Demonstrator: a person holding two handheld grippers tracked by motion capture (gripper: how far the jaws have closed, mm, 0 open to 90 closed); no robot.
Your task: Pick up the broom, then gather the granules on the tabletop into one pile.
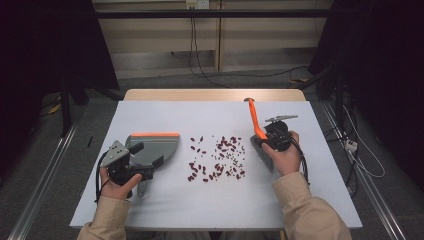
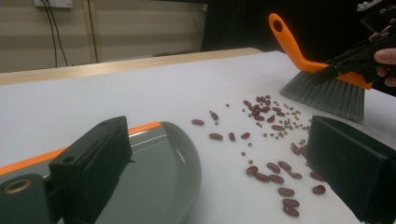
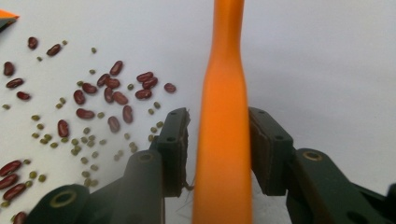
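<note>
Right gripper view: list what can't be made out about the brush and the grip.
- brush: bristles cut off by the bottom edge of the right gripper view; handle tip cut off by the top edge.
- right gripper: jaws flank the handle, but blur hides whether the pads press it.
- dustpan: left gripper view, near part hidden behind the left gripper jaw.

Orange-handled brush (image 1: 257,127) upright right of scattered beans (image 1: 217,157); grey dustpan (image 1: 152,148) lies left.

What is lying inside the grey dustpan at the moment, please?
The dustpan has no beans in the tray that shows; the left tool and its jaw cover the near end, so that part stays unseen.
</note>
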